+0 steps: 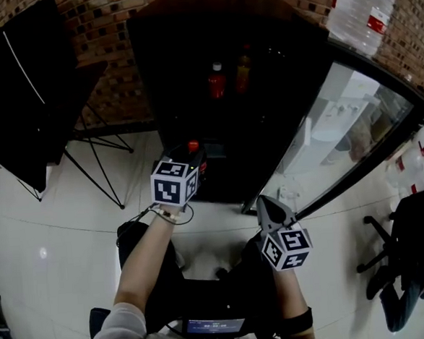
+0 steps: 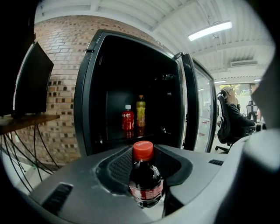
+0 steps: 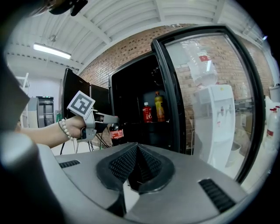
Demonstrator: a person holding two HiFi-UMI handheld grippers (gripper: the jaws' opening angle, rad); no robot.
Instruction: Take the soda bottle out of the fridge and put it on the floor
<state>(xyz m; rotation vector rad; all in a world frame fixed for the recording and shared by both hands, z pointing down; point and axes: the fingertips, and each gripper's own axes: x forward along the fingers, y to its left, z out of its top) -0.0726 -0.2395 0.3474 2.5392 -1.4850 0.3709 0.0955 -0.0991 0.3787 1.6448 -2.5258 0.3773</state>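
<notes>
Two tongs: my left tongs (image 2: 144, 165) clamp the red-capped soda bottle (image 2: 145, 181) outside the open fridge (image 2: 83, 100), my right tongs (image 3: 137, 169) together, empty.

Soda bottle (image 2: 144, 177): dark cola, red cap, red label. It's upright, pinched by the left gripper (image 1: 194, 158), just outside the open black fridge (image 2: 85, 96), off the floor (image 1: 72, 233).

Head view steeply down from above; both gripper views level, close, facing fridge (image 2: 83, 96), shared by all.
</notes>
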